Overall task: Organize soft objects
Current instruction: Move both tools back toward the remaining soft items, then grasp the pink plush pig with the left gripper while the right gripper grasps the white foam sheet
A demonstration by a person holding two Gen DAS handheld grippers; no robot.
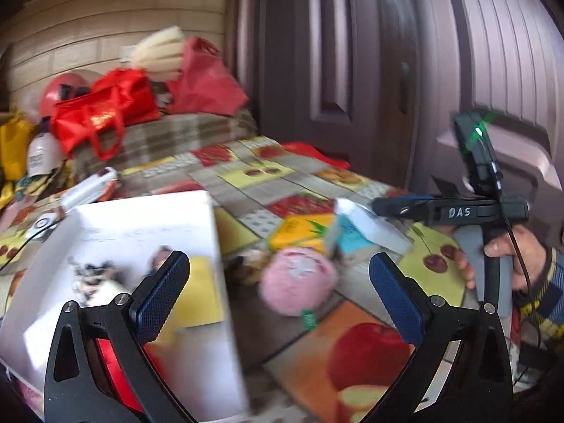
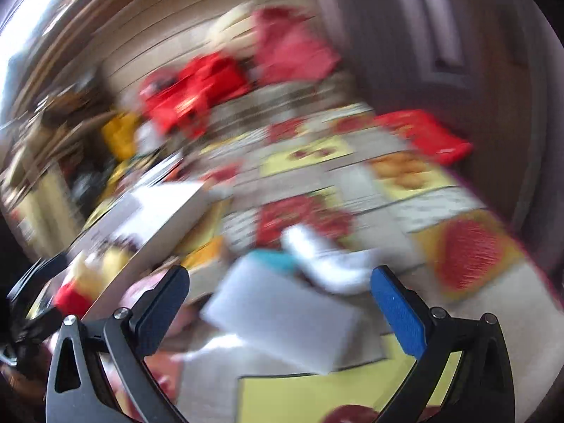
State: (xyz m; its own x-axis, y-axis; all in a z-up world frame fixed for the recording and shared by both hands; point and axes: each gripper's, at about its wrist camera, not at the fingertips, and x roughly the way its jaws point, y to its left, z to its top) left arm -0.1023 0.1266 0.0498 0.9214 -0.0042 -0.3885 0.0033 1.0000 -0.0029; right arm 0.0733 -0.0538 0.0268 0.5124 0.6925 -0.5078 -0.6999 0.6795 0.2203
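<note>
My left gripper [image 1: 278,294] is open and empty, low over the fruit-print tablecloth. A pink fluffy toy [image 1: 298,283] lies between its fingers, further ahead. A white box [image 1: 141,246] at the left holds a yellow cloth [image 1: 197,292], a black-and-white plush [image 1: 91,278] and something red. A yellow sponge pack [image 1: 303,231] and a white and teal sponge [image 1: 356,227] lie behind the toy. My right gripper [image 1: 405,208] reaches in from the right. In the blurred right wrist view it [image 2: 280,303] is open above a white sponge [image 2: 285,317]; the box [image 2: 158,218] is at the left.
Red bags [image 1: 105,112] and a cream brush [image 1: 162,54] are piled on a checked cover at the table's far end. A white bottle [image 1: 42,157] and a yellow bag [image 1: 14,148] stand at far left. A grey panelled door [image 1: 387,70] is behind the table.
</note>
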